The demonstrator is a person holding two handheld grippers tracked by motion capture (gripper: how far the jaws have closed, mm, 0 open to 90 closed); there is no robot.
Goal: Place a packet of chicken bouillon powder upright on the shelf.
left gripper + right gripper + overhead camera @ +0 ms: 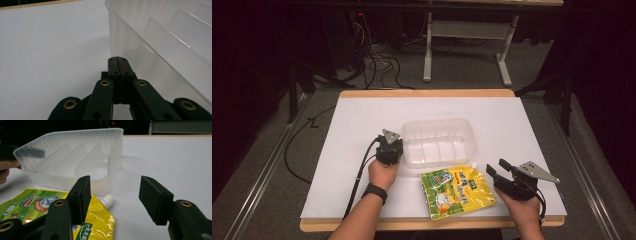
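Nearest the person, at about 6 o'clock on the desk [362, 120], a yellow-and-green spouted pouch [457, 191] lies flat on the white sheet, its white cap [108, 200] pointing toward 1 o'clock and lying just beside the near right corner of the tub. At about 4 o'clock the right gripper [498, 168] lies low over the desk just right of the pouch, held from behind by the right hand [524, 207], its fingers [80, 195] aimed toward 11 o'clock; they stand apart and bear on nothing, the pouch's right edge lying under the left one and bare desk showing in the gap between them. At about 8 o'clock the left hand [383, 172] holds the left gripper [117, 63] pointing away toward 12 o'clock, wrist straight, forearm coming in from the bottom edge, a dark watch on the wrist; its fingers are pressed together with nothing between them, their tips just beside the left wall of the tub, and whether they touch it cannot be told. At the centre the clear plastic tub [464, 131] stands upright, empty, with slanted dividers inside, between the two grippers and beyond the pouch. Beyond the far edge of the desk, at 12 o'clock, are tangled cables [379, 60] on the floor and the grey legs of another table [428, 55].
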